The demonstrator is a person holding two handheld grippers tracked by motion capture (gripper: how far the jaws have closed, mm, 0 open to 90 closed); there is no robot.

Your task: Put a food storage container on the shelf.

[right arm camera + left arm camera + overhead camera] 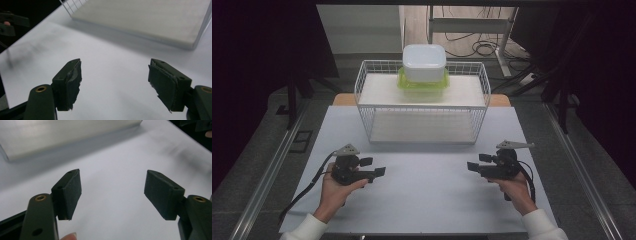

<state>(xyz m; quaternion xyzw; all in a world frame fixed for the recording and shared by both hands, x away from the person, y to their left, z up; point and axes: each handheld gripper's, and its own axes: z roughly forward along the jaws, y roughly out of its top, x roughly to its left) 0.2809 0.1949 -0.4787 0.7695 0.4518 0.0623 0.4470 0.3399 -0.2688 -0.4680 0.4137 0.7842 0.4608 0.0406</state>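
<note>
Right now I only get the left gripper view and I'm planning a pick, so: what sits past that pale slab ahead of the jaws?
Observer: A white wire rack; its upper shelf carries a white container stacked on a green-lidded one.
Operator: Is my right gripper holding anything?
Observer: No. The right gripper has its jaws apart, nothing between them.
Operator: Are its pads fine?
Observer: Its pads look frayed and peeling at the edges.

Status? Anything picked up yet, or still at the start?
Looks like the start. Done: nothing visible. In hand: left gripper and right gripper both open and empty over the table. Left: the white container, stacked on the green container, untouched atop the wire rack.
</note>
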